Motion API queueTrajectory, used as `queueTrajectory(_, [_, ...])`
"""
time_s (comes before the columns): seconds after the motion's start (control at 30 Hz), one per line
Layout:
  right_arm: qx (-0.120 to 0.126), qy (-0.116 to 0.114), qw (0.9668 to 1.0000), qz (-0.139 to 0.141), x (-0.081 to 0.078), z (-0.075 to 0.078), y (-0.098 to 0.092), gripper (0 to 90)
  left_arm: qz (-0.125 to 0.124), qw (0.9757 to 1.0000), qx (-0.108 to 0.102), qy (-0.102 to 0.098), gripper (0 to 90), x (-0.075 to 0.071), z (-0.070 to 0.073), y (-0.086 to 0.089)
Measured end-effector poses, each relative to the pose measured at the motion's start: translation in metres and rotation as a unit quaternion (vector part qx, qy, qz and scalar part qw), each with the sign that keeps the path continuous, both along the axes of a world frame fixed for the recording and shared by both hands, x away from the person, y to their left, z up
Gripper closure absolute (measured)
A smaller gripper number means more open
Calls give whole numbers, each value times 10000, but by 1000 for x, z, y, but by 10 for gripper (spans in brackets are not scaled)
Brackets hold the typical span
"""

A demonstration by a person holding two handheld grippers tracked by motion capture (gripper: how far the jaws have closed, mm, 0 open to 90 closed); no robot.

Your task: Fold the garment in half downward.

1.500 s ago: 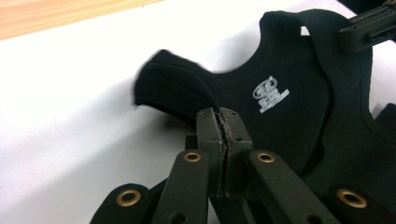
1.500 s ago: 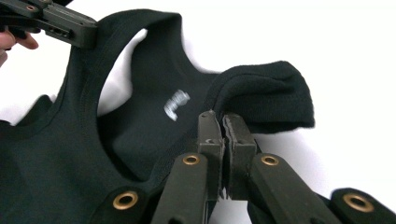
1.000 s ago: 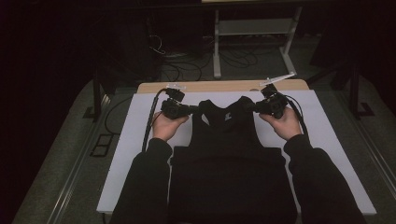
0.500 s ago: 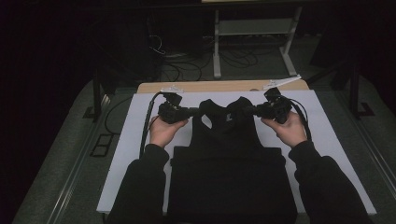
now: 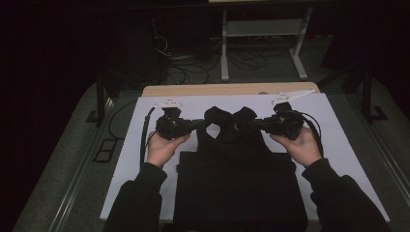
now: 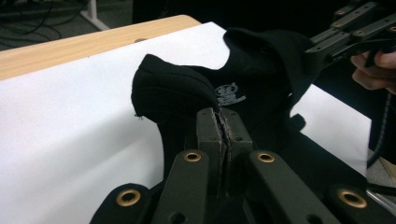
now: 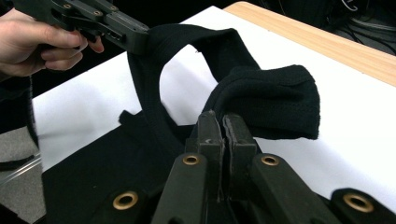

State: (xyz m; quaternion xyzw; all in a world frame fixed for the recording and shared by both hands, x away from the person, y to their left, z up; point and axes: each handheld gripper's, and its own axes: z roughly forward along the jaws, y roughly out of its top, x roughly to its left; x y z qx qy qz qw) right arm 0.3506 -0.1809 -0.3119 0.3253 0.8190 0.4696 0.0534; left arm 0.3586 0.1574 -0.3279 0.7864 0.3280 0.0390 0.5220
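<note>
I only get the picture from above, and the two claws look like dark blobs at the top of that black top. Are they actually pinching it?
Observer: Yes. The left claw is clamped shut on a folded shoulder strap of the black top.
Operator: And the other one?
Observer: The right claw is clamped shut on the other strap, which bunches into a thick fold beyond its tips.
Operator: Anything on the cloth I can't see?
Observer: A small pale printed mark sits inside the neck, just past the left claw.
</note>
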Motion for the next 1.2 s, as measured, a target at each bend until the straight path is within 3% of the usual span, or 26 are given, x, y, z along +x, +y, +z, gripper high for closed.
queueTrajectory(0.7, [-31, 32, 9998, 177, -33, -12, -5, 856, -134, 9999, -99, 6, 873, -38, -14, 18])
queueTrajectory(1.03, [-10, 149, 9996, 227, -55, -26, -16, 856, -428, 9987, -257, -90, 873, -63, -22, 15])
queueTrajectory(1.2, [2, 228, 9994, 266, -65, -35, -19, 855, -558, 9979, -336, -13, 873, -72, -33, 16])
